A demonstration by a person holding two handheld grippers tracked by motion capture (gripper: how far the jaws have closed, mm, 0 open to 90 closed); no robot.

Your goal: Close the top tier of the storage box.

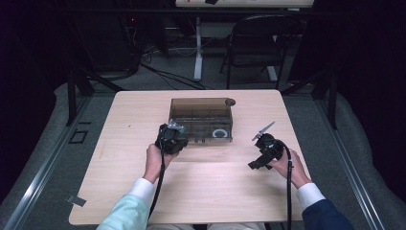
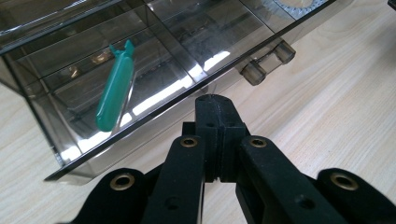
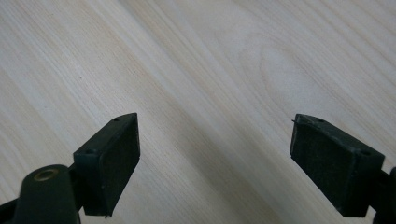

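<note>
A smoky see-through organiser box (image 1: pixel 201 120) with several compartments stands in the middle of the wooden table (image 1: pixel 201 191). A green tool handle (image 2: pixel 114 88) lies in one of the compartments of the box (image 2: pixel 154 60), near its front left. My left gripper (image 1: pixel 171 139) is at the box's front left corner. Its jaws are shut, with nothing between them, and the left gripper's tip (image 2: pixel 215 105) is just short of the front wall. My right gripper (image 1: pixel 265 149) is to the right of the box. The right gripper (image 3: pixel 215 140) stands open over bare wood.
Two clear latches (image 2: pixel 268 60) stick out of the box's front. A white ring (image 1: pixel 221 133) lies in the front right compartment. A strip of tape (image 1: pixel 76 200) marks the table's near left corner. A black chair (image 1: pixel 256 45) stands beyond the table.
</note>
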